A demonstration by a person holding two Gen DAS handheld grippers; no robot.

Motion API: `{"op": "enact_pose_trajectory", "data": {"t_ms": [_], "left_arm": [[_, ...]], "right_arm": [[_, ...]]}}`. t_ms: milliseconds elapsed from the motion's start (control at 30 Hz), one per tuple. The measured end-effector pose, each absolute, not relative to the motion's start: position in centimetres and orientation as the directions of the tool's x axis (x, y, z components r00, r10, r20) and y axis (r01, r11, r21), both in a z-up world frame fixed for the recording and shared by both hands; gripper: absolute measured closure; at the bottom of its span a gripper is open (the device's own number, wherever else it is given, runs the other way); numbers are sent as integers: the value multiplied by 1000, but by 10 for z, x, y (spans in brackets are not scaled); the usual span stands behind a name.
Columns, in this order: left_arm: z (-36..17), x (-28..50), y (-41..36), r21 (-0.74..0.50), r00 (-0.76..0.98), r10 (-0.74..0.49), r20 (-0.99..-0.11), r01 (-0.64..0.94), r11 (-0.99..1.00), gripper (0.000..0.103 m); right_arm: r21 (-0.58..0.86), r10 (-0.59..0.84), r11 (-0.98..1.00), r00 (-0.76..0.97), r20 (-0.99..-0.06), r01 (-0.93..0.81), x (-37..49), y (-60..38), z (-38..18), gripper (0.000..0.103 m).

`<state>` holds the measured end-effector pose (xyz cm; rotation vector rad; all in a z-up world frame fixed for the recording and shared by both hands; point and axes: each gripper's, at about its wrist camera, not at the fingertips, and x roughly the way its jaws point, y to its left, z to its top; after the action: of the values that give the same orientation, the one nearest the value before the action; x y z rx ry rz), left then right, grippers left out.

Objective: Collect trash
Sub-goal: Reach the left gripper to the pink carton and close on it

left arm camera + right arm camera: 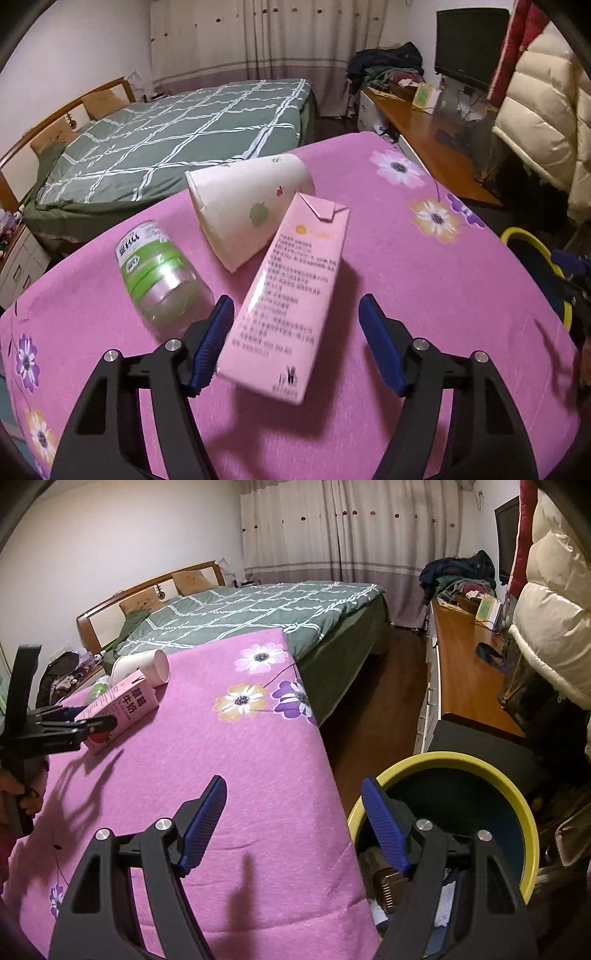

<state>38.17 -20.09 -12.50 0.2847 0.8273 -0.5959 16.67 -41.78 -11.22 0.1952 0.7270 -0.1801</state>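
In the left wrist view we see, from left to right, a clear plastic bottle (159, 273) with a green label lying on its side on the pink floral tablecloth (424, 295), its long axis running from 10 o'clock to 4 o'clock. Next comes a white paper cup (247, 206) on its side, base toward 2 o'clock; its mouth seems to face 8 o'clock. Against it leans the pink milk carton (291, 291), its long axis from 1 o'clock down to 7 o'clock, folded top pointing away. Our left gripper (295, 347) stands with jaws wide, the carton's lower end between the blue pads, the left pad just beside it; we cannot tell whether it touches.

In the right wrist view, our right gripper (293, 823) also gapes wide, holding nothing, over the cloth's edge. At 4 o'clock sits a yellow-rimmed trash bin (524, 812) with scraps inside.
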Motion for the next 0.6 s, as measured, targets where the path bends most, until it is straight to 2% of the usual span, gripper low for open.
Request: {"op": "enact_pose_trajectory", "data": {"t_ms": [67, 100, 133, 200, 233, 367, 600], "left_arm": [[-128, 387, -205, 10, 526, -381, -760, 596, 803, 33], [-130, 388, -208, 14, 523, -376, -765, 597, 802, 37], [-132, 388, -210, 21, 518, -367, -773, 598, 801, 47], [-134, 387, -213, 24, 505, -357, -786, 602, 798, 59], [-134, 384, -215, 29, 506, -356, -785, 605, 796, 61], [-128, 370, -219, 58, 531, -345, -774, 602, 796, 62], [-104, 318, -248, 52, 514, -396, -761, 656, 753, 62]], "right_arm": [[117, -91, 967, 734, -673, 227, 166, -417, -112, 32], [119, -90, 967, 735, -673, 227, 167, -418, -112, 32], [121, -89, 966, 735, -672, 228, 167, -418, -112, 32], [133, -93, 963, 751, -654, 235, 163, -419, -110, 32], [127, -108, 961, 760, -641, 244, 158, -419, -107, 32], [128, -117, 959, 762, -637, 254, 143, -422, -103, 32], [109, -175, 947, 768, -617, 303, 96, -446, -85, 32]]}}
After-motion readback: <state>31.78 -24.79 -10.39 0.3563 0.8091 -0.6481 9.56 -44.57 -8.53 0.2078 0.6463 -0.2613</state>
